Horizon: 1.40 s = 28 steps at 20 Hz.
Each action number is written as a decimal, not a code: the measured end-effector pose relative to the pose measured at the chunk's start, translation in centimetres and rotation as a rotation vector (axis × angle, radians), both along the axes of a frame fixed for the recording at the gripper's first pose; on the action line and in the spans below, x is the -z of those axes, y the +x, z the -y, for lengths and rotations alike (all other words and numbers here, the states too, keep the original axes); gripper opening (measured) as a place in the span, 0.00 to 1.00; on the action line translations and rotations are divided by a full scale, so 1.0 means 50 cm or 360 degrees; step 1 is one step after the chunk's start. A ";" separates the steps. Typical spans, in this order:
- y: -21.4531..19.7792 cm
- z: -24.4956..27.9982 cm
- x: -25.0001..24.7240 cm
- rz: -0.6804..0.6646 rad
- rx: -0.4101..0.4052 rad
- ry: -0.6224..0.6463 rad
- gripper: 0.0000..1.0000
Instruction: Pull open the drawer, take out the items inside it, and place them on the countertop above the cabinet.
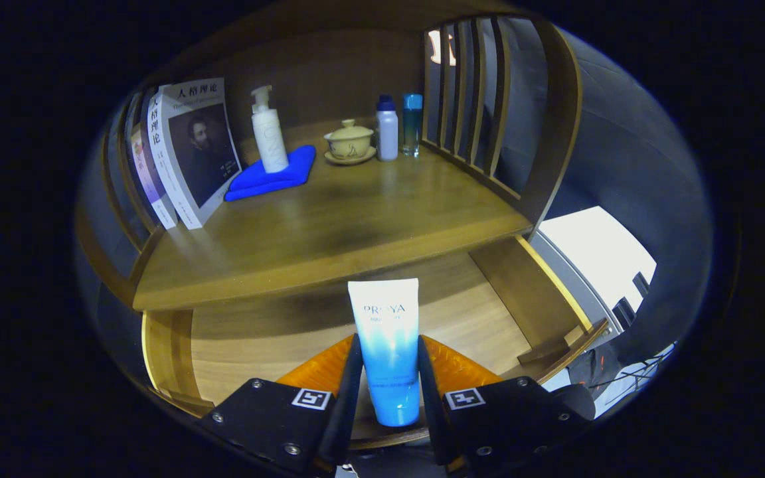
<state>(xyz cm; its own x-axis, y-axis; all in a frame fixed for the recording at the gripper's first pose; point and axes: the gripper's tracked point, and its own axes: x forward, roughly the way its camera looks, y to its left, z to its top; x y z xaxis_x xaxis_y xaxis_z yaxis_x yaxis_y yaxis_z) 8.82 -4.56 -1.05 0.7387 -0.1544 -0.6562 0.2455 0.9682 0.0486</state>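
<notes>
A fisheye view looks forward along the two fingers of a handheld gripper toward a wooden cabinet; the fingers are pinched on a cosmetic tube, one pressing on each side of its lower half. The tube stands upright between them, crimped flat end up at twelve o'clock and rounded cap down at six o'clock; its body is white at the top and fades through pale blue to a brighter blue at the cap; faint printed lettering crosses the white part. It is held over the open drawer, whose bare light wood floor spreads to nine o'clock and three o'clock of the tube; the drawer's side walls show at either side.

Beyond the tube, at twelve o'clock, lies the countertop, a darker wooden surface with slatted wooden sides; toward ten o'clock a row of books stands leaning, the front cover bearing a portrait; just to the right of the books a white pump bottle stands on a folded blue cloth; farther back, at about twelve o'clock, a pale lidded cup on a saucer sits beside a white bottle with a dark blue cap and a slim blue bottle, the two bottles close together near the slatted rail; at three o'clock, outside the cabinet, a bright white surface shows.
</notes>
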 end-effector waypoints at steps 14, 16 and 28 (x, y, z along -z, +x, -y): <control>0.167 -0.087 -0.089 0.0135 -0.0246 -0.0017 0.48; 0.190 -0.091 -0.090 0.0138 -0.0266 -0.0010 0.48; 0.283 -0.116 -0.045 0.0127 -0.0413 -0.0030 0.53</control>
<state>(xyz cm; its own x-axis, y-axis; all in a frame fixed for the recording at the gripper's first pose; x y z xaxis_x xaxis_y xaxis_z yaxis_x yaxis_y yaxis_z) 22.95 1.23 1.18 0.8045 0.0351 -0.5929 -0.0146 0.9991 0.0394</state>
